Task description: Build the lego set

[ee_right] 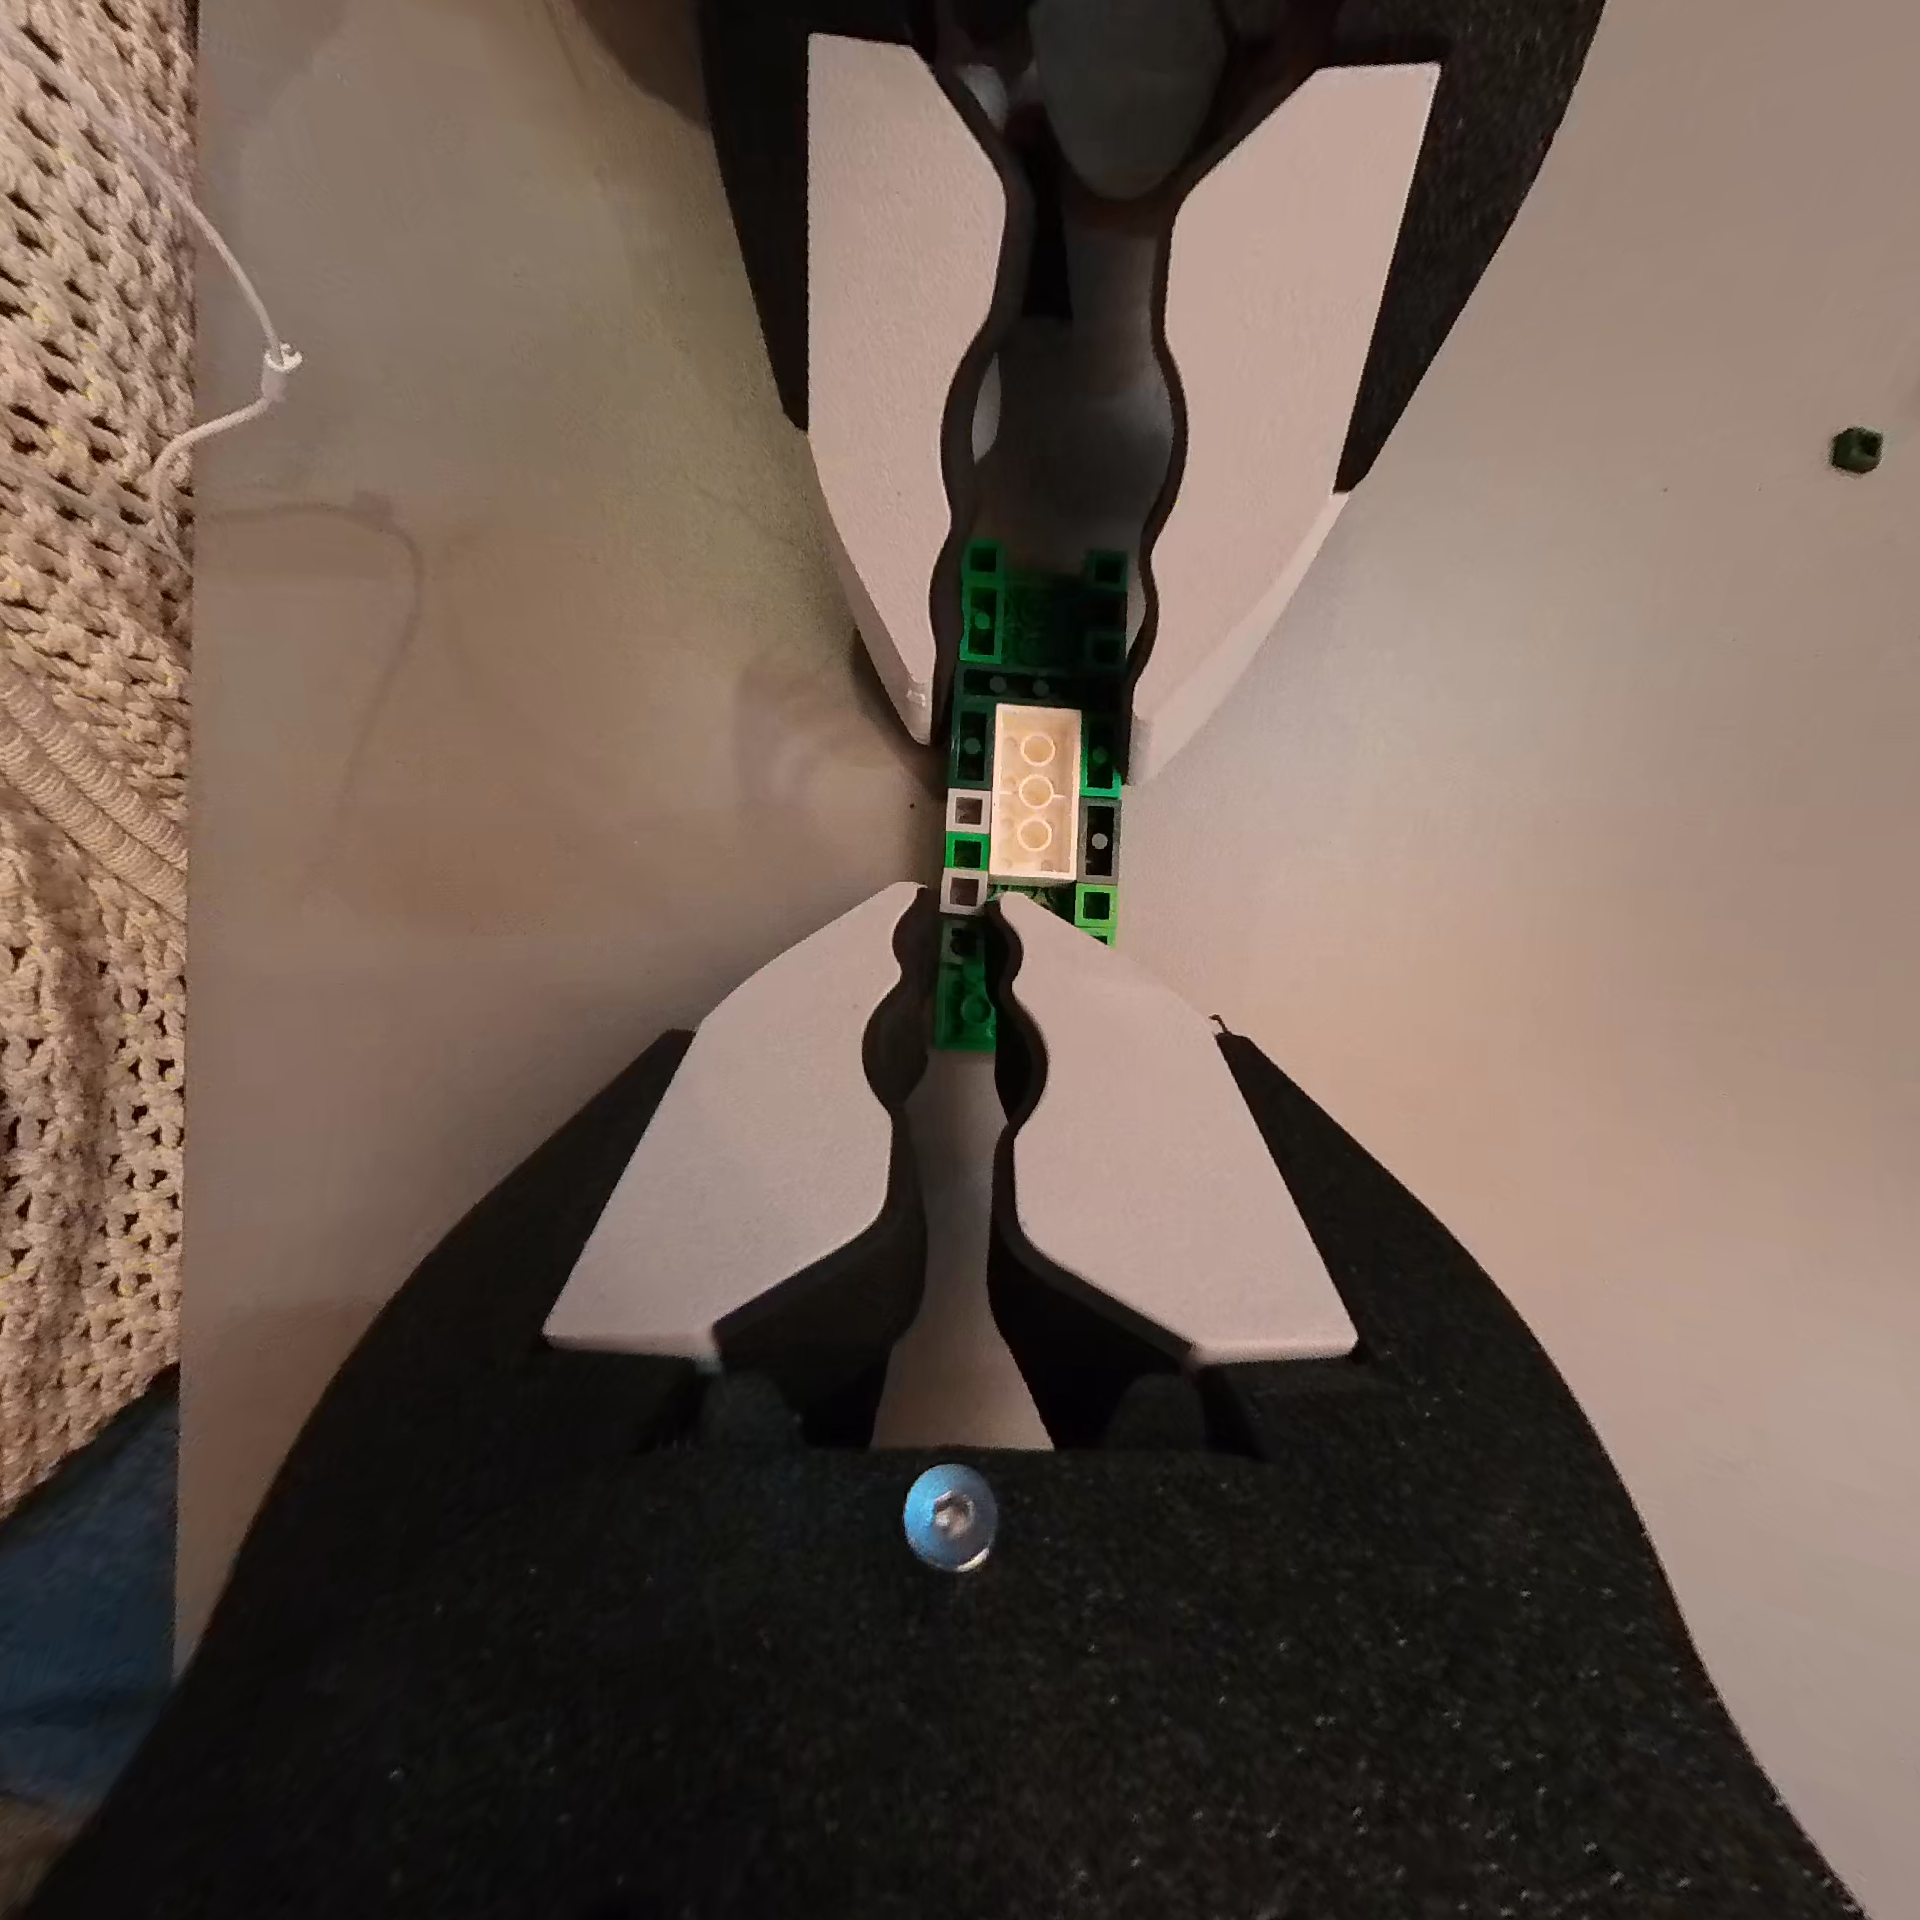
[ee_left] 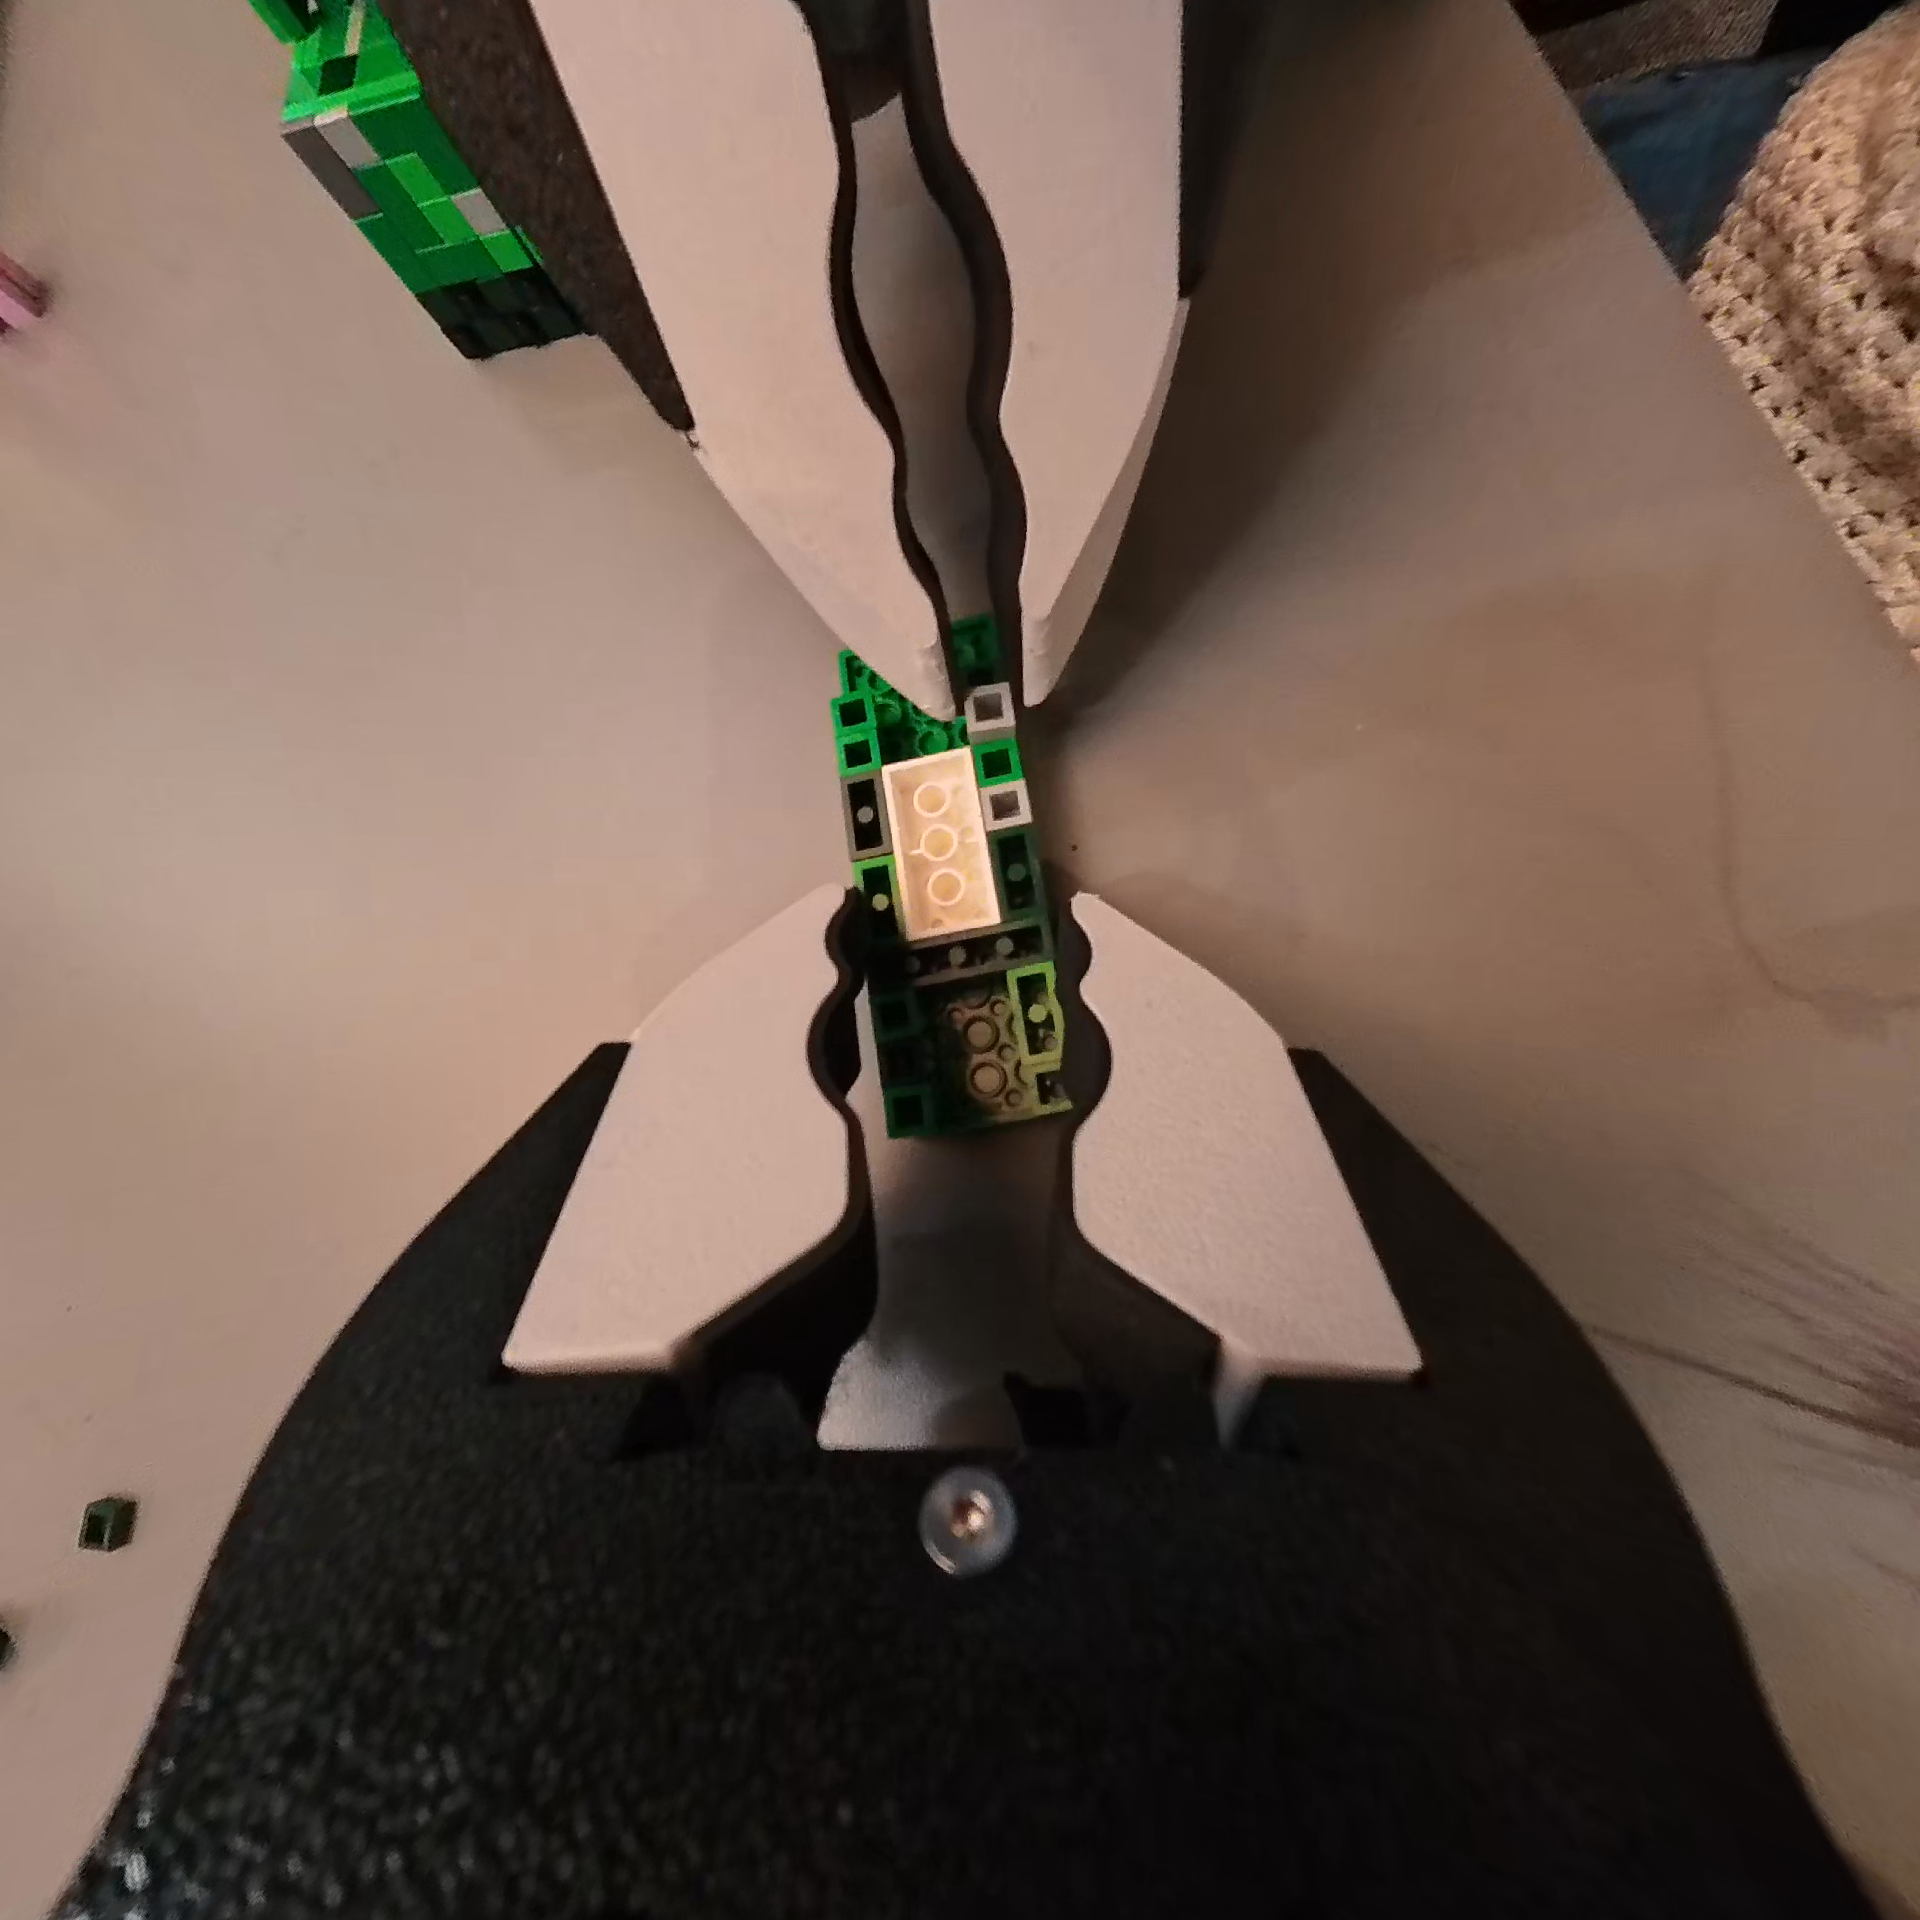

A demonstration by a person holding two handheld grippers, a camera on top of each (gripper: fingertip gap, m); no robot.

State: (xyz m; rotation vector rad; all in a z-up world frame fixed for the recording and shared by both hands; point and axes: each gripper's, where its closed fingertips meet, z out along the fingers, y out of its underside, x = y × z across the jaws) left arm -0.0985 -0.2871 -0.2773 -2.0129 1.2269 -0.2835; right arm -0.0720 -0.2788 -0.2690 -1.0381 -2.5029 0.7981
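Pale, smooth tabletop (ee_left: 416, 831), warmly lit, no legible writing or brand marks anywhere. Beige knitted fabric (ee_right: 83, 623) along one edge, with a loose white thread (ee_right: 260, 384) trailing onto the surface. Held above the table, between both tools: a green lego assembly (ee_left: 956, 935), underside up, white brick (ee_left: 940, 847) set into its middle. Left gripper (ee_left: 961, 935) partly closed, clamped on one end of the assembly. Right gripper (ee_right: 961, 899) nearly closed, pinching the opposite end. Second green build (ee_left: 416, 208) farther off; small dark green piece (ee_right: 1855, 449) lying apart.
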